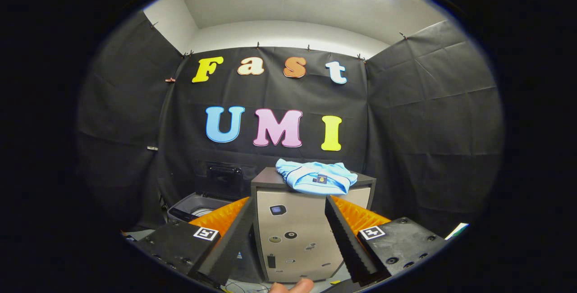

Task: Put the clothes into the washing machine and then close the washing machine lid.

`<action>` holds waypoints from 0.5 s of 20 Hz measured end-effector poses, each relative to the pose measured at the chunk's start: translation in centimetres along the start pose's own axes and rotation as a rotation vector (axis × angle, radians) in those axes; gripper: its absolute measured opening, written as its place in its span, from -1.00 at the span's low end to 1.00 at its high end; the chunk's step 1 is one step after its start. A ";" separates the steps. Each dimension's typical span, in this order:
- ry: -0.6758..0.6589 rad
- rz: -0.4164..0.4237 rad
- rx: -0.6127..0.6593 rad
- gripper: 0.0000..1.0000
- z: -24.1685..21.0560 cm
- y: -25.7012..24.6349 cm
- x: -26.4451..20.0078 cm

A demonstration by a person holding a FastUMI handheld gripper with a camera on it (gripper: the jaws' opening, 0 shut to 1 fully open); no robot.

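Clothes (pixel 318 177), a folded light blue garment, lie on top of a small cabinet (pixel 297 239), within easy reach. The gripper (pixel 288 221) hangs well short of them, fingers spread wide and empty, framing the cabinet. Left of the cabinet, lower down, the washing machine (pixel 196 207) stands with its lid (pixel 224 179) raised, ready for loading.

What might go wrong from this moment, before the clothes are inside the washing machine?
1. The folded light blue garment overhangs the cabinet's front edge; a shallow pinch may drag it off.
2. The open gripper is far from it, and the washing machine sits lower, beside the cabinet, so trailing cloth may catch on its rim.
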State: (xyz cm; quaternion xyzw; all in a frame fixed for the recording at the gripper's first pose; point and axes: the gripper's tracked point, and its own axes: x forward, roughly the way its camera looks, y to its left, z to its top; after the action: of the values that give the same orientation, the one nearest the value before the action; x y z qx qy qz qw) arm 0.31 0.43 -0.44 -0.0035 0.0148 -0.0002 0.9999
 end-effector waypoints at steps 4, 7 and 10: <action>0.000 -0.009 -0.005 0.94 0.0 -0.4 0.3; 0.008 -0.034 0.012 0.95 0.3 -0.9 1.0; 0.028 -0.093 0.009 0.94 1.0 -2.2 2.7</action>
State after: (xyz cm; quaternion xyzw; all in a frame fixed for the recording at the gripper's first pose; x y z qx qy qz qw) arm 2.99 -1.80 0.51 0.0006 0.0286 -0.0468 0.9985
